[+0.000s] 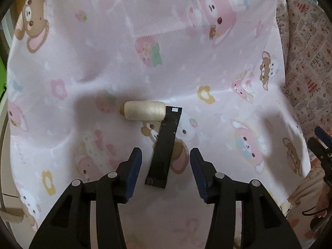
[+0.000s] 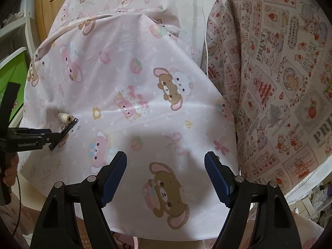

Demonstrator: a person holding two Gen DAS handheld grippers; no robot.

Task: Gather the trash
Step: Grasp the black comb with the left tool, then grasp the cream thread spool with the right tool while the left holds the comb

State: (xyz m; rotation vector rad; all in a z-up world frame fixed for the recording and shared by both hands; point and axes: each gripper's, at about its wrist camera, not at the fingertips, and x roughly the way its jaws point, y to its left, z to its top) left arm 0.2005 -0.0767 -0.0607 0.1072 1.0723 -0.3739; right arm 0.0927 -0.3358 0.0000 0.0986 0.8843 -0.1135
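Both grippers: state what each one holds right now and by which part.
Nothing is held. The left gripper stands open astride the black wrapper, pads clear of it, beside the thread spool. The right gripper is open over the pink cloth.

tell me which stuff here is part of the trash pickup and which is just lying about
Part of the job:
- black wrapper, lying flat on the cloth between the open fingers of the left gripper, not gripped
- right gripper, open, nothing between its fingers

Probably just lying about:
- spool of cream thread, touching the wrapper's far end
- pink bear-print cloth
- strawberry-print cloth
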